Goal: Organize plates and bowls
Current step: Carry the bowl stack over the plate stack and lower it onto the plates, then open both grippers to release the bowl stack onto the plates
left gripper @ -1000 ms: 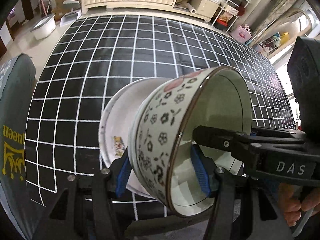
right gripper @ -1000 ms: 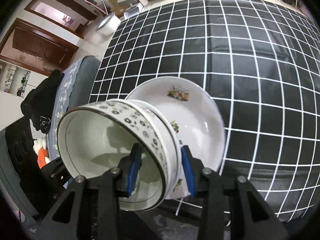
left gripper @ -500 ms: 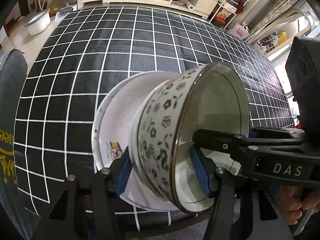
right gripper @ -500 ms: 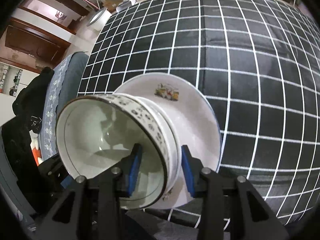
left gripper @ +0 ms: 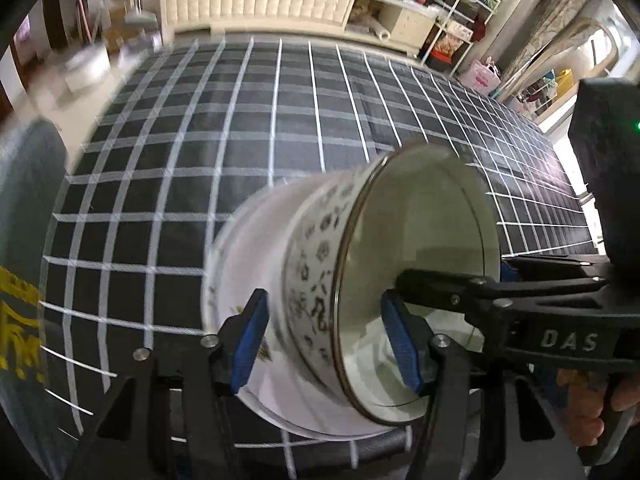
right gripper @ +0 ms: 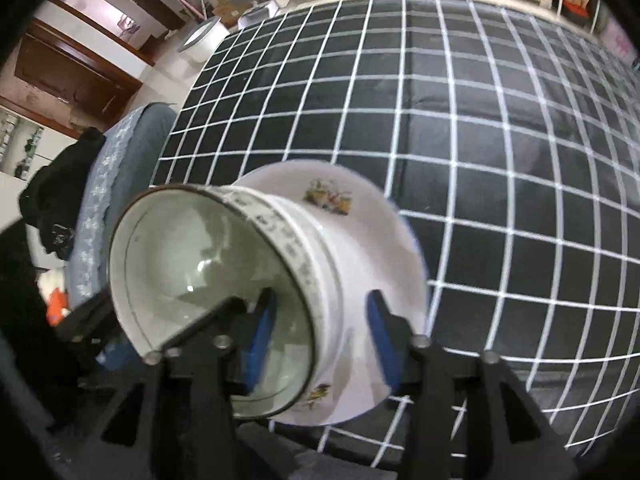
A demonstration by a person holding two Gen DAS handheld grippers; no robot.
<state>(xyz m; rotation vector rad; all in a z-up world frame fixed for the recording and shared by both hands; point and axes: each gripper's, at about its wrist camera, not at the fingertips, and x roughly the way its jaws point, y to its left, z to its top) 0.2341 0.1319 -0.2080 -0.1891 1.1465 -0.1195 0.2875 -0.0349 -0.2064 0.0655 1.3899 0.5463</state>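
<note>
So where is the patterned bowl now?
The patterned bowl sits on the white plate, both between the left tool and right tool, above the grid cloth.
</note>
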